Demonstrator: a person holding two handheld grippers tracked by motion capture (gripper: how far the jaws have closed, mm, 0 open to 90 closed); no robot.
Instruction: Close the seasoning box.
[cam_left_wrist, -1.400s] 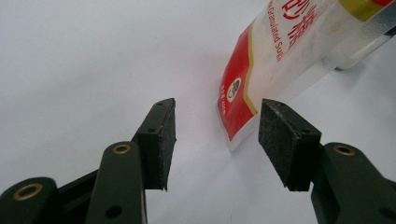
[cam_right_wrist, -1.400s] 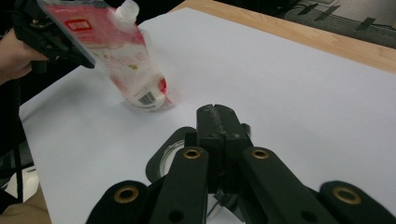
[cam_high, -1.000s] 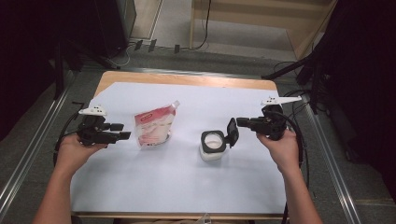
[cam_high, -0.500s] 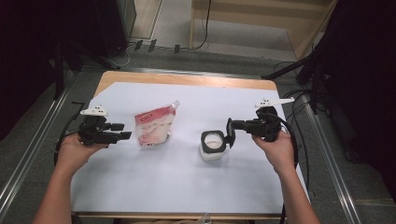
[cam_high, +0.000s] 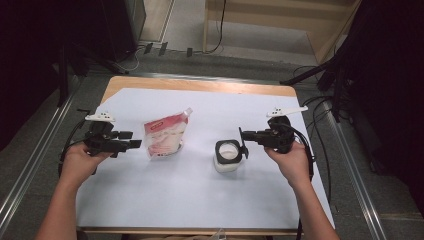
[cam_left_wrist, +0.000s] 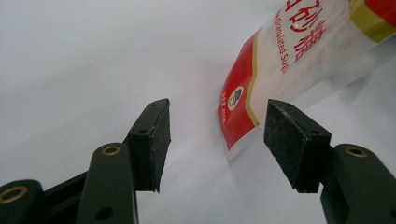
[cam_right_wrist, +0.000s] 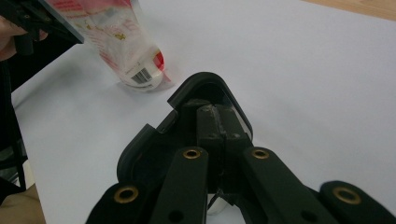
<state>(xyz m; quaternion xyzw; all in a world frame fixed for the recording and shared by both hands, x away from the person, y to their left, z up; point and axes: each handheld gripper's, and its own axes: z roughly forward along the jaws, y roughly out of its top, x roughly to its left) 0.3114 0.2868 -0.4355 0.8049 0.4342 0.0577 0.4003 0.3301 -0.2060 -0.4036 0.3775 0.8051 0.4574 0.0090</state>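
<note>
So far the right gripper (cam_high: 244, 143) is clamped on the black lid (cam_right_wrist: 187, 126) beside the open jar (cam_high: 228, 156) right of centre, while the left gripper (cam_high: 134, 145), jaws just widened and empty, faces the sugar pouch (cam_high: 164, 138) standing left of centre; pouring looks undone.

lab or recording studio, not a home. wooden table (cam_high: 200, 86) covered by a white sheet (cam_high: 200, 190), metal rails (cam_high: 37, 150) on the floor at 9 and 3 o'clock. black stands (cam_high: 340, 75) and loose cables (cam_high: 320, 107) at 1 to 3 o'clock. grey floor, dark surroundings, plywood frame (cam_high: 280, 20) at 12 o'clock.
</note>
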